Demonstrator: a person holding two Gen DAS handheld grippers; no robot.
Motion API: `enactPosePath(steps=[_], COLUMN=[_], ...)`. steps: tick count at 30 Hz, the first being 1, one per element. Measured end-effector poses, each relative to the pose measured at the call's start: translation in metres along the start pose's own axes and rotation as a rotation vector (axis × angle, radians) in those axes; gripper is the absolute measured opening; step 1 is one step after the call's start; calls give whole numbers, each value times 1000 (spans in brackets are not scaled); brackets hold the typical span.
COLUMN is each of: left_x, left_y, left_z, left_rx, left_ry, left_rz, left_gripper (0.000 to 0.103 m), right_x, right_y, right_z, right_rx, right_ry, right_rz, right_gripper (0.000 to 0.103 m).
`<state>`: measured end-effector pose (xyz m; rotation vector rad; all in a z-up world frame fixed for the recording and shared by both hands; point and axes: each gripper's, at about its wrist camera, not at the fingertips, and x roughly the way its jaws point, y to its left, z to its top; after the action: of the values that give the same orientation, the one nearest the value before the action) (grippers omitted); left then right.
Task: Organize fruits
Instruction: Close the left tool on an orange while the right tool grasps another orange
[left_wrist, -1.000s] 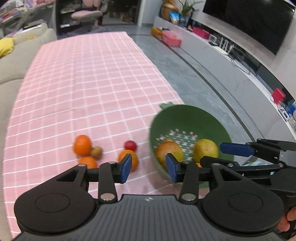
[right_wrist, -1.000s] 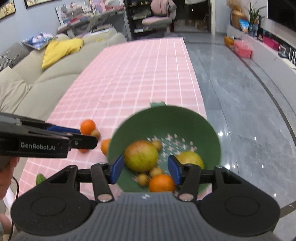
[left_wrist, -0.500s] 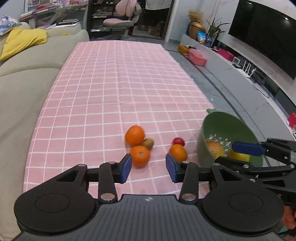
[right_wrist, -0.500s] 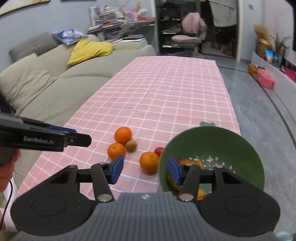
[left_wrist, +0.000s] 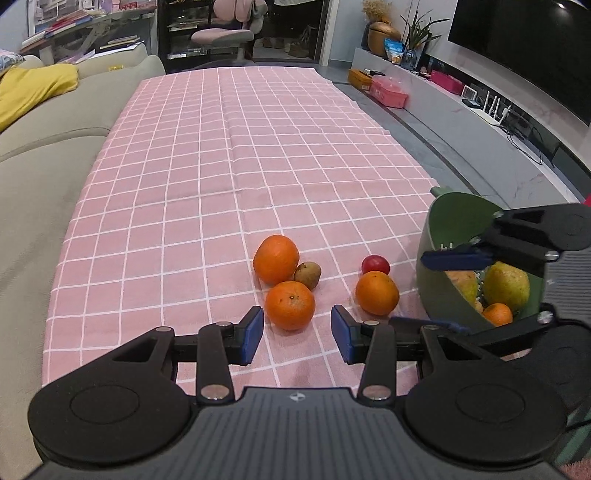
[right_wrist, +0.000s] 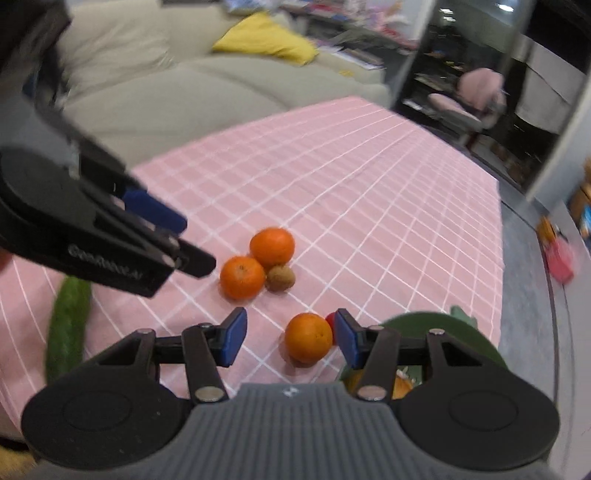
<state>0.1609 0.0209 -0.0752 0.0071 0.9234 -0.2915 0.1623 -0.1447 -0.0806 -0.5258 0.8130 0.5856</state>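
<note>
My left hand-held gripper spread, empty, above nearest round orange on pink checked tabletop. Right hand-held gripper – jaws just closing, nothing pinched – beside green plastic colander of fruit.

Hidden and blurred parts

The right tongs are covering part of the green bowl; a small red fruit is peeking from behind a pad at three o'clock of the orange; the cucumber is blurring.

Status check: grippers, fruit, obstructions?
Both hand-held grippers, left and right, open, empty. Four round fruits loose on pink checked cloth; green bowl part-filled. Nothing blocking.
</note>
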Motion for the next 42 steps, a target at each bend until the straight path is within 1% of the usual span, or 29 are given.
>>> enactPosePath(steps=[1,3,6,9,12,14,19,23,26,28,31,34,36,38,42], left_x=[3,10,22,33,43,50,61,66,68,71,70,71,71,71,63], left_y=[2,7,12,13,11,11,14,15,18,20,23,22,21,21,19], left_z=[0,0,1,2,4,3,3,4,4,5,4,4,3,3,3], left_rx=[-11,-39,-77,-82,-58,-50,-82,-92,-129,-156,-182,-204,-214,-220,-195], left_ry=[2,9,31,54,73,84,105,110,109,115,109,103,97,98,86], left_rz=[-5,-19,-40,-29,-10,-3,-9,-12,-28,-43,-48,-48,-56,-56,-21], left_gripper=[50,50,50,50,51,51,51,52,52,52,53,54,48,47,46], right_x=[9,22,35,43,51,57,69,75,78,79,79,79,78,78,74], right_y=[0,1,1,2,3,1,-3,0,3,7,11,11,10,11,12], right_z=[1,3,6,9,9,8,7,5,3,0,-2,-3,-2,-2,-1], right_rx=[-44,-115,-198,-265,-313,-327,-341,-369,-383,-401,-429,-425,-413,-406,-385], right_ry=[31,68,93,112,133,153,189,197,200,196,190,187,186,184,161], right_rz=[2,0,9,25,37,43,54,48,43,25,-1,-8,-10,-10,-17], right_gripper=[46,46,46,46,46,46,46,46,44,43,39,39,39,38,38])
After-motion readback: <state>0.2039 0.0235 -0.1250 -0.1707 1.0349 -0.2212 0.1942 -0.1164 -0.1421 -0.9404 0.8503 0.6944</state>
